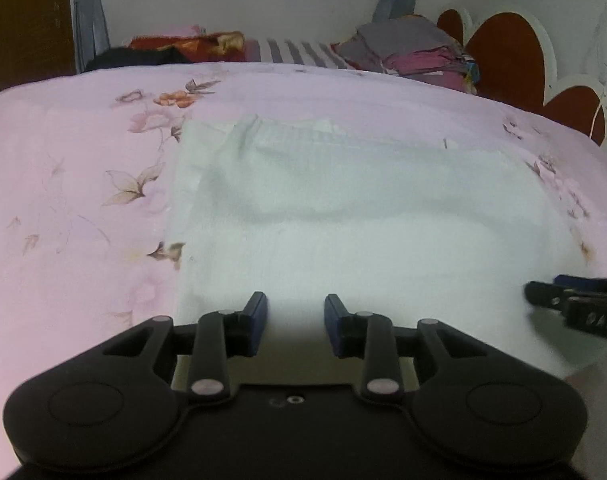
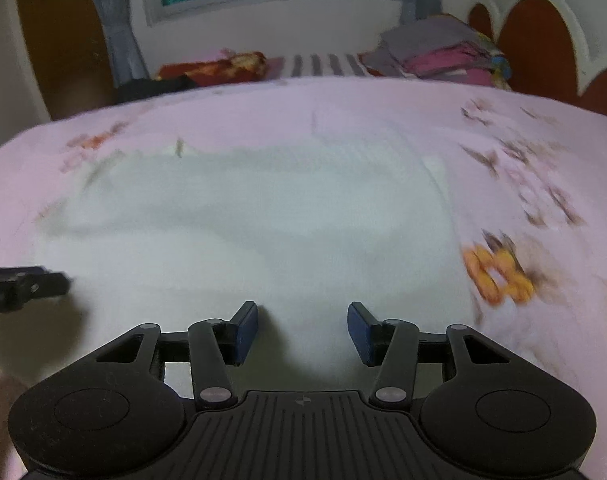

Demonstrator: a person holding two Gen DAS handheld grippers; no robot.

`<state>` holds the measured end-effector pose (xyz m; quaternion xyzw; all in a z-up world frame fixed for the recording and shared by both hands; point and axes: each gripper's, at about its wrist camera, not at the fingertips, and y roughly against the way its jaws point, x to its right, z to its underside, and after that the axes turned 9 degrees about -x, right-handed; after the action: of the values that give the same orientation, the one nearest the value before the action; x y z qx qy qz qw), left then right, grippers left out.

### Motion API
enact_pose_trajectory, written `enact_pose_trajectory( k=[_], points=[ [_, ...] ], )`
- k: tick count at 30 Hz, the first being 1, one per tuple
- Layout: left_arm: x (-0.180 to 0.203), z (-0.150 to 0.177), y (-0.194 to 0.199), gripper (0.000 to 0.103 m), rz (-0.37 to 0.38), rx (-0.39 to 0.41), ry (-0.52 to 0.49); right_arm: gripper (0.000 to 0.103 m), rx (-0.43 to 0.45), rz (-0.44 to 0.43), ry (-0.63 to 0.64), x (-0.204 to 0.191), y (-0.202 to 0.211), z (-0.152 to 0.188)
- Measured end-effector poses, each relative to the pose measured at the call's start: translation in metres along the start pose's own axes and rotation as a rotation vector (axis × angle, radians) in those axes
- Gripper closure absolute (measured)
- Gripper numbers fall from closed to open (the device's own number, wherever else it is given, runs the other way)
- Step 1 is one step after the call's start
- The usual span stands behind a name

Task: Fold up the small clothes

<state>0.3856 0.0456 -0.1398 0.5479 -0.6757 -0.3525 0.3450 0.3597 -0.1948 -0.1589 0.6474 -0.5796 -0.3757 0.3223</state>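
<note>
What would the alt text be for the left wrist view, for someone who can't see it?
A white garment lies spread flat on a pink floral bedsheet, with the left hand-held gripper over its near edge, jaws apart and holding nothing. The right hand-held gripper pokes in from the right edge. A stack of folded clothes sits at the far side, under a window.
</note>
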Motion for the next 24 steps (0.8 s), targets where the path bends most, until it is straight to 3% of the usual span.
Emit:
enact_pose_trajectory(
  k=[6, 11, 14, 19, 24],
  points=[
    [-0.001, 0.001, 0.009, 0.069, -0.002, -0.036, 0.010, 0.053, 0.006, 0.043, -0.041, 0.005, 0.019, 0.013],
    [0.000, 0.004, 0.016, 0.061, 0.003, -0.063, 0.013, 0.053, -0.029, 0.083, -0.015, -0.004, 0.014, 0.026],
    [-0.001, 0.007, 0.023, 0.057, 0.018, -0.076, 0.025, 0.053, -0.017, 0.048, -0.048, -0.005, 0.024, 0.025],
    [-0.003, 0.015, 0.030, 0.051, 0.047, -0.108, 0.067, 0.053, -0.037, 0.061, -0.033, -0.012, 0.019, 0.030],
    [-0.011, 0.023, 0.037, 0.049, 0.087, -0.150, 0.152, 0.053, -0.023, 0.023, -0.056, -0.013, 0.031, 0.028]
  ],
)
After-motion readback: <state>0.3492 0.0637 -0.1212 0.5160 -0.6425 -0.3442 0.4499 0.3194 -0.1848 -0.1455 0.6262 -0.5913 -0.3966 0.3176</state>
